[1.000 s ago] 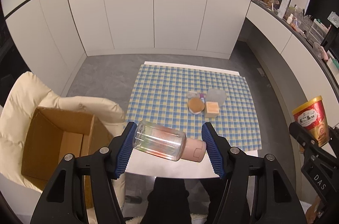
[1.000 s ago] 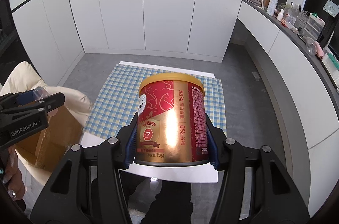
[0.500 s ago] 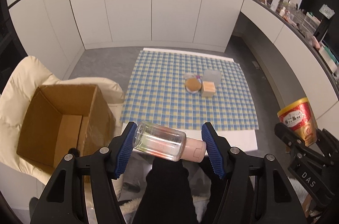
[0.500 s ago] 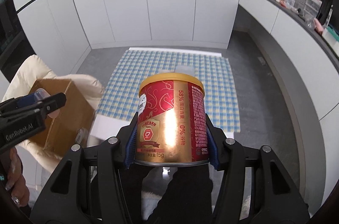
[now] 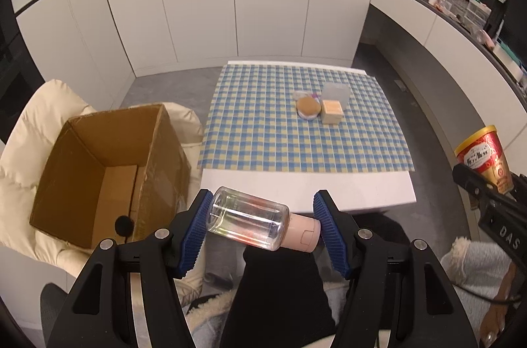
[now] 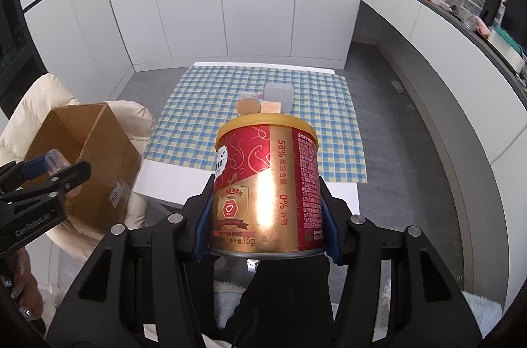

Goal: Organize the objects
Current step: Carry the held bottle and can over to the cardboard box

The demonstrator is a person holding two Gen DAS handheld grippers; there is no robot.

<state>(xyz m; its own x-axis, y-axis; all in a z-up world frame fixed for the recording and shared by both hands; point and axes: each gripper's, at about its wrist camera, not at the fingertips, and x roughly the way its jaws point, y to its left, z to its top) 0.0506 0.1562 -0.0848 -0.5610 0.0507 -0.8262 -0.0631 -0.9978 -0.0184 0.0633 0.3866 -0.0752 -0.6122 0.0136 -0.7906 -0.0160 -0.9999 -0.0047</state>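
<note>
My left gripper (image 5: 262,224) is shut on a clear bottle with a pink cap (image 5: 253,224), held sideways above my lap, right of the open cardboard box (image 5: 108,163). My right gripper (image 6: 266,222) is shut on a red and gold can with a yellow lid (image 6: 266,183), held upright in front of the table. The can also shows at the right edge of the left wrist view (image 5: 482,157). The left gripper and bottle tip show at the left of the right wrist view (image 6: 49,173), beside the box (image 6: 85,163).
A low white table with a blue and yellow checked cloth (image 5: 296,124) holds a round brown-lidded jar (image 5: 308,108), an orange-topped cube (image 5: 331,112) and a frosted container (image 5: 335,92). The box sits on a cream padded chair (image 5: 29,124). A cluttered counter (image 5: 461,15) runs along the right.
Both grippers have pulled back from the table and shifted so the cardboard box is nearer and more in view. Both still hold their objects.
</note>
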